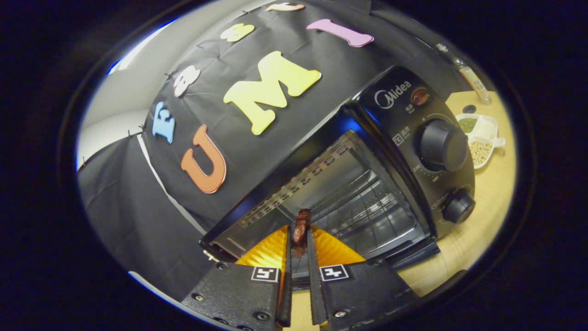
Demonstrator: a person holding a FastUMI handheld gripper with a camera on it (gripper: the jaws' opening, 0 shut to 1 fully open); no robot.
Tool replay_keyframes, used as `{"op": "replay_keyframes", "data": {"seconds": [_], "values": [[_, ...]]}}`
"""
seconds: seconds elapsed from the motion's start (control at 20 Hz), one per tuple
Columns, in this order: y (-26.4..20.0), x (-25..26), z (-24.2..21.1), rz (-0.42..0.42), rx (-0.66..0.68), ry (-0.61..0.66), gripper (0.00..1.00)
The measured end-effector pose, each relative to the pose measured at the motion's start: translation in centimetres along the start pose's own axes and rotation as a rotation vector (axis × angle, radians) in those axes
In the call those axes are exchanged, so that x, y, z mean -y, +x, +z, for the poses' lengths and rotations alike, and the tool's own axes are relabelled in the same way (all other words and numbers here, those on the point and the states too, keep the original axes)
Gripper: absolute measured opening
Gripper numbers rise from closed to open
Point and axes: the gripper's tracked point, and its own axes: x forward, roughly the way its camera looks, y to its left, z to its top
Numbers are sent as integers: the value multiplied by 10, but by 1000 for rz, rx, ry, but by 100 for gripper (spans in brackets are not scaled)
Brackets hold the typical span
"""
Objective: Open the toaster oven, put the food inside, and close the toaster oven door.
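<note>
Brown, glossy piece of food (301,226) is sitting pinched between the two fingers of the gripper (299,239), both fingers pressing on it, its tip sticking out just past them. Gripper is tilting heavily, so the whole scene is leaning. Food is hanging right at the mouth of the toaster oven (367,184), not yet inside. Oven door (409,255) is lying folded down, opening exposed. Wire rack (367,211) is showing inside the chamber, beyond the fingers, with a slotted metal strip running along the chamber's edge. Control panel is sitting beside the opening, carrying a big knob (442,145), a smaller knob (458,207) and a red lamp (420,96). Oven is resting on a light wooden table (487,202). Past the oven, a white divided dish (484,133) is standing on the table, holding green bits in one section and pale beans in another.
</note>
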Motion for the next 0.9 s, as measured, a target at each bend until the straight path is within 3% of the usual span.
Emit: {"op": "replay_keyframes", "data": {"seconds": [0.25,0.45,0.65,0.9], "values": [[-14,19,20,-66,73,-50,57],[-31,16,34,-44,126,-108,80],[-55,8,34,-1,145,-158,91],[-93,2,22,-39,152,-217,91]]}}
